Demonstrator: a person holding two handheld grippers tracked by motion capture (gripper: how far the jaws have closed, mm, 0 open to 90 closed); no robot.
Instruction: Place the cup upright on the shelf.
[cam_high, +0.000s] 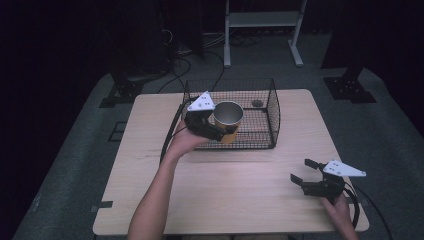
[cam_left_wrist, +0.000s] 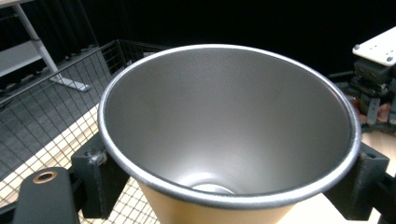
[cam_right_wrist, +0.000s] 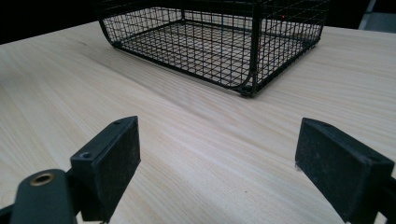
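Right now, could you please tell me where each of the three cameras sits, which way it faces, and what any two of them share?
High view: above the person's side, looking forward and down on the pale wooden table; both forearms, left gripper, right gripper.
Left gripper view: on the left gripper, looking into the held yellow steel-lined cup; its jaws clamp the cup.
Right gripper view: low over the table, facing the black wire basket; its open jaws.
Shared: all three show the basket.
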